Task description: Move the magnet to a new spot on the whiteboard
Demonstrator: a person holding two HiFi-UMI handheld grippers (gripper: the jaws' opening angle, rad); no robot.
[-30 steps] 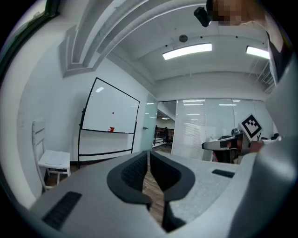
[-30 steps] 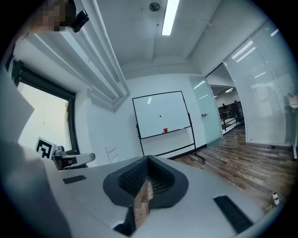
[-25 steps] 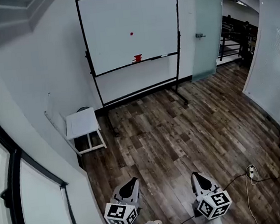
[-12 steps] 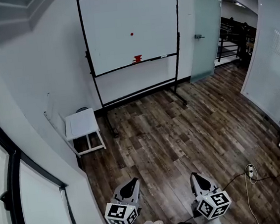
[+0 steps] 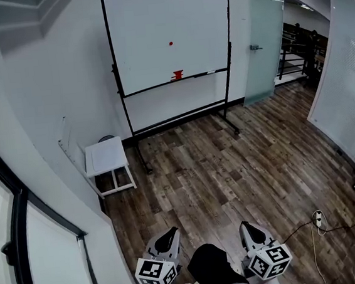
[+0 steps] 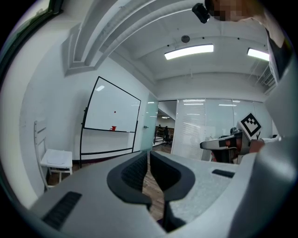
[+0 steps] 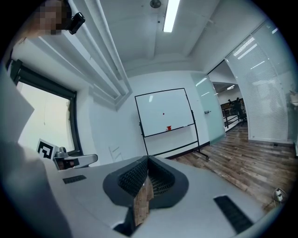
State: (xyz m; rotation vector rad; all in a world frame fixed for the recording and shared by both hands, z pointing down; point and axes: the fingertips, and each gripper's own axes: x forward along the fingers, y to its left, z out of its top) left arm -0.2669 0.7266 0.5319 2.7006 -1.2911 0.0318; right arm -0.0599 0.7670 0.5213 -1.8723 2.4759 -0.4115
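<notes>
Dark wood plank floor (image 5: pixel 230 164) fills most of the head view. The whiteboard (image 5: pixel 146 28) stands on its black wheeled frame against the far white wall, well apart from me. A frosted glass door (image 5: pixel 267 34) is just right of the board. A small white stool (image 5: pixel 106 157) sits by the left wall, near the board's left leg. My two grippers are low in the head view, side by side over the floor, both aimed toward the board. The left gripper (image 5: pixel 167 236) is clenched, its jaws almost together with only a thin slit between the pads and nothing in it. The right gripper (image 5: pixel 246 228) is clenched too, its tips meeting, empty, with only floor showing through the gap lower down. A cable with a plug (image 5: pixel 318 218) lies on the floor to my right. A small red item (image 5: pixel 177 76) rests on the board's tray ledge, can't tell what it is. The magnet (image 5: pixel 171 43), a tiny red dot, is stuck on the board about mid-height, a bit right of centre, straight above that red item, far from both grippers
</notes>
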